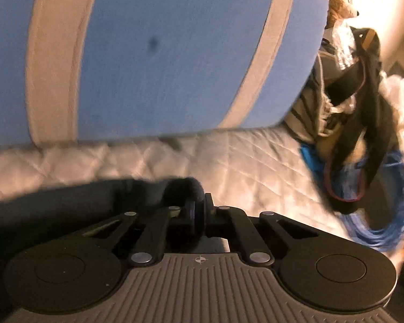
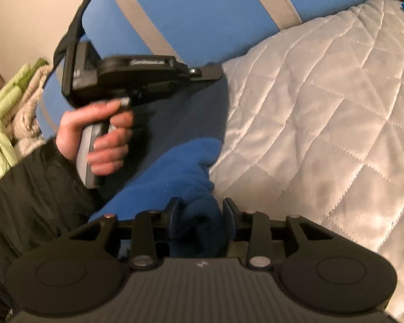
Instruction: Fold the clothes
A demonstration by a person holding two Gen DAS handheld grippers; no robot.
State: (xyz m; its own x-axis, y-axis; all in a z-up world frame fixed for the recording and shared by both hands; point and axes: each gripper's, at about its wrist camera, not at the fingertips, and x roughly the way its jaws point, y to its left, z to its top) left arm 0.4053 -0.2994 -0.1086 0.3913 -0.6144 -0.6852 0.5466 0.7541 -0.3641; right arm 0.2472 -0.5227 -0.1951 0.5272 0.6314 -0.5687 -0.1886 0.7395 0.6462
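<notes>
Fleece garment (image 2: 180, 169), blue, lies bunched on the quilt (image 2: 323, 134): left gripper (image 1: 200, 210) pinches its edge, right gripper (image 2: 202, 210) straddles a bunch, jaws apart. Next, probably spread it flat.

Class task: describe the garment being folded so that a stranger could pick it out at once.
Start at the grey quilt below the big blue pillow. The garment lies at the quilt's left edge, between both grippers. It alone is fuzzy, deep blue fleece; the pillow is smooth, with grey stripes.
</notes>
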